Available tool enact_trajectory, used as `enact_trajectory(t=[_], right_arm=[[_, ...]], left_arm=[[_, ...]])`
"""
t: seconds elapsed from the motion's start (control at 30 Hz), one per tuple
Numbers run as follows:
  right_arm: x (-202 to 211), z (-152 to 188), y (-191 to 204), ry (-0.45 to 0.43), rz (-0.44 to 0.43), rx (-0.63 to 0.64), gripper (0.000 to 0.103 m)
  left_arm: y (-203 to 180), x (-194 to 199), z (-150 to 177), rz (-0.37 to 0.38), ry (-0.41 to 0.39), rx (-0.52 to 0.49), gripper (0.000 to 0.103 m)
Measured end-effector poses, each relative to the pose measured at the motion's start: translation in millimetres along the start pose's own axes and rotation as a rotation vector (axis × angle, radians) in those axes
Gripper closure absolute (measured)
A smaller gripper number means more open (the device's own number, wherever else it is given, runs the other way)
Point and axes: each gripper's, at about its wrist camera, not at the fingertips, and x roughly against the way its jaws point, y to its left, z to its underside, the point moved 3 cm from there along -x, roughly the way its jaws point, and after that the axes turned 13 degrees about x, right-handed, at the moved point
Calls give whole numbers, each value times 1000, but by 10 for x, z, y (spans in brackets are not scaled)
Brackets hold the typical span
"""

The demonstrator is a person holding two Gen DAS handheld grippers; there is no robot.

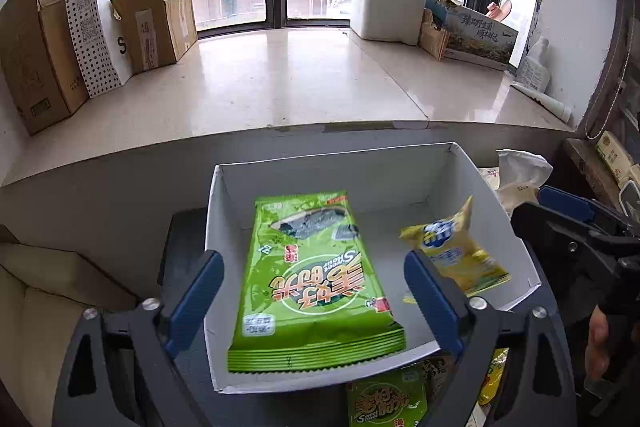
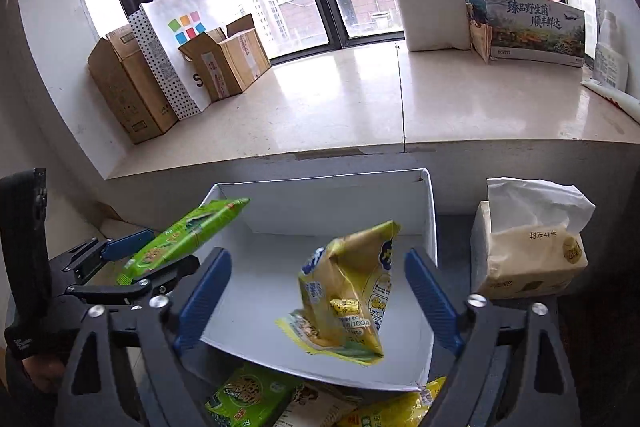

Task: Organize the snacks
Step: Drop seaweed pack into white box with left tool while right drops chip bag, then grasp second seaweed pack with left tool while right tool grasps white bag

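A white open box [image 1: 224, 367] sits below both grippers; it also shows in the right wrist view [image 2: 428, 211]. A green seaweed snack pack [image 1: 316, 287] lies between the wide-open fingers of my left gripper [image 1: 314, 299], over the box; whether it is falling or resting I cannot tell. In the right wrist view the green pack [image 2: 184, 235] shows beside the left gripper. A yellow snack bag [image 2: 348, 295] is tilted in the box between the wide-open fingers of my right gripper [image 2: 318, 299]. The yellow bag also shows in the left wrist view [image 1: 456, 251].
More snack packs lie in front of the box [image 2: 252, 399] [image 1: 384, 403]. A tissue pack [image 2: 528, 247] stands right of the box. Behind is a stone windowsill [image 1: 300, 83] with cardboard boxes [image 1: 36, 67], a paper bag [image 1: 108, 7] and a white foam box [image 1: 392, 7].
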Motion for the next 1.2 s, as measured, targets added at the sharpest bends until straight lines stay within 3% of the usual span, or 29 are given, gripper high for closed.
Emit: enact_trajectory(t=[0.17, 0.27, 0.37, 0.43, 0.5, 0.57, 0.7, 0.8, 0.9, 1.13, 1.2], right_arm=[[172, 48, -89, -45, 18, -3, 0], [406, 97, 1, -91, 37, 72, 0], [688, 184, 128, -154, 0, 108, 0], [870, 318, 183, -174, -35, 107, 0], [1044, 515, 235, -165, -60, 95, 0], [1216, 748, 295, -160, -73, 86, 0], [1427, 1303, 413, -145, -115, 28, 0], [1332, 1647, 501, -66, -150, -47, 0], [1131, 1821, 560, -2, -183, -107, 0], [525, 1709, 561, 111, -285, -195, 0], [341, 1674, 550, 140, -275, -213, 0]], left_arm=[[202, 91, 105, -11, -64, 23, 0], [235, 333, 211, -22, -181, 8, 0], [203, 620, 393, -37, -290, -41, 0], [180, 751, 569, -37, -248, -65, 0], [184, 874, 762, 19, -176, -55, 0], [193, 1057, 979, 83, -164, -38, 0], [260, 1332, 1377, 130, -148, 25, 0], [338, 1398, 1578, 164, -115, 86, 0], [379, 1416, 1751, 152, -96, 103, 0], [511, 1489, 1930, 115, -95, 89, 0], [562, 1501, 1950, 105, -95, 92, 0]])
